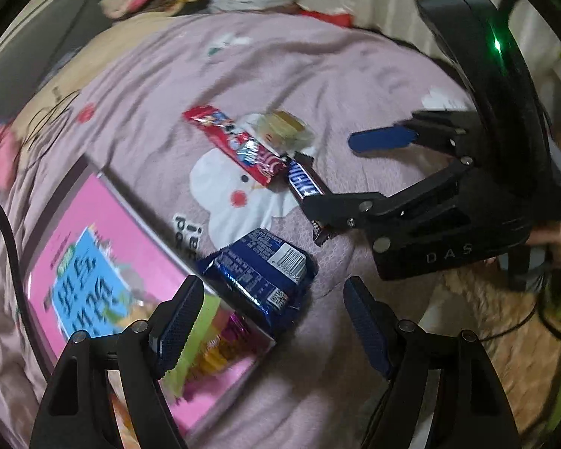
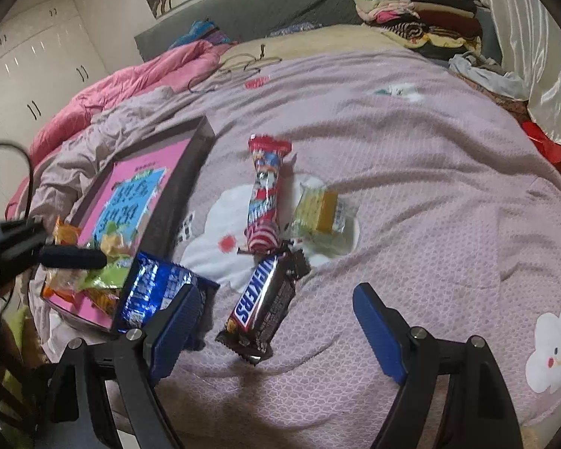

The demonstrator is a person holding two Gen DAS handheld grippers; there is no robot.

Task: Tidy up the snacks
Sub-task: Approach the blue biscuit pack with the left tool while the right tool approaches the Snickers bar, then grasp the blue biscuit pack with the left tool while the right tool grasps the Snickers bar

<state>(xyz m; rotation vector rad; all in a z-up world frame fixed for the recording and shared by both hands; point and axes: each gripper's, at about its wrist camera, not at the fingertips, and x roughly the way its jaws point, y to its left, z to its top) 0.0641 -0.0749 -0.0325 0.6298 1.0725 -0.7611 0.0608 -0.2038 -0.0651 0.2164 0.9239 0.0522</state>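
Observation:
Loose snacks lie on a mauve bedspread (image 2: 411, 157). My left gripper (image 1: 273, 327) is open, pointing down over a blue foil packet (image 1: 258, 277) that leans on the edge of a pink-lined box (image 1: 93, 209). My right gripper (image 2: 276, 327) is open too, and a Snickers bar (image 2: 261, 299) lies on the cover between its blue pads, untouched. Beyond it lie a red striped packet (image 2: 265, 194) and a yellow cake in a clear wrapper (image 2: 321, 209). The left wrist view shows the right gripper (image 1: 329, 172) straddling the Snickers bar (image 1: 303, 183). The box (image 2: 196, 164) holds several green and orange packets (image 2: 93, 280).
A pile of folded clothes (image 2: 422, 11) sits at the head of the bed on the right. A pink quilt (image 2: 131, 82) is bunched up on the left and a thin cable (image 2: 239, 67) lies behind the snacks. A person's hand (image 1: 557, 239) holds the right gripper.

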